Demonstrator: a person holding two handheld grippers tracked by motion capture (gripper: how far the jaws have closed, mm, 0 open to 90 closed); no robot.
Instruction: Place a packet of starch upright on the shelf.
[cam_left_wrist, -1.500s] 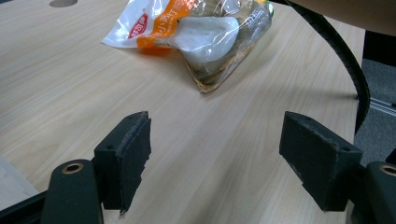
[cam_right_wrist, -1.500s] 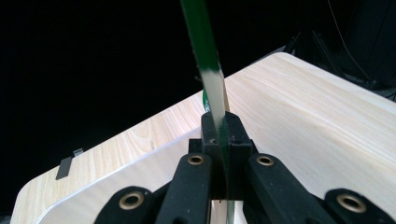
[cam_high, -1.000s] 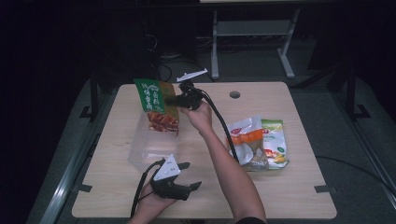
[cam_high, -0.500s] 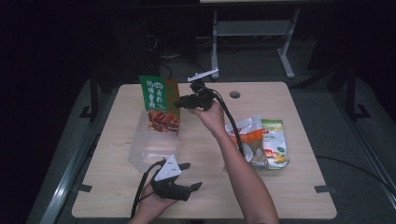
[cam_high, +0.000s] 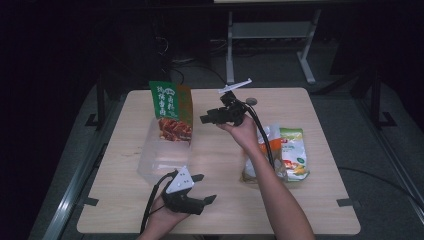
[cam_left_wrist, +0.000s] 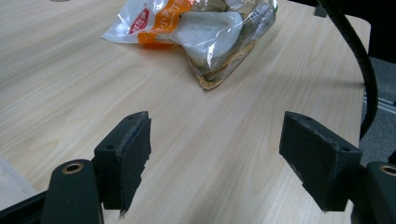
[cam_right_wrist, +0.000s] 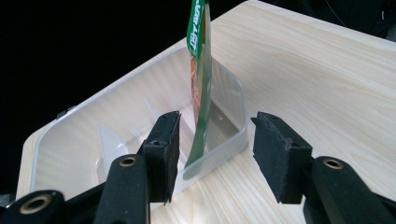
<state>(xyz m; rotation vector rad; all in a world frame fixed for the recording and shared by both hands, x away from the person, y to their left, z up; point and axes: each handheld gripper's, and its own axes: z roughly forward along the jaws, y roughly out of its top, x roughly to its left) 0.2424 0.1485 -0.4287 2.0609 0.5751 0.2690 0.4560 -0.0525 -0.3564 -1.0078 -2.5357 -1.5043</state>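
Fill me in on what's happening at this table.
A person is packing snack bags into a clear plastic bin. The right hand-held gripper has just been opening, and the green snack pouch now stands upright in the bin, free of its jaws. The left hand-held gripper rests open near the table's front edge. Two more snack bags lie on the table.

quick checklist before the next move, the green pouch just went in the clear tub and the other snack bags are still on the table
1. Green pouch stands upright in the clear tub: ok.
2. Right tongs have just been opening, pads off the pouch: ok.
3. Pouch will stay upright unaided: cannot tell.
4. Left tongs open with nothing between the pads: ok.
5. Snack bags lie flat on the table, uncovered for a pick: ok.
6. Tub has room for more bags: ok.
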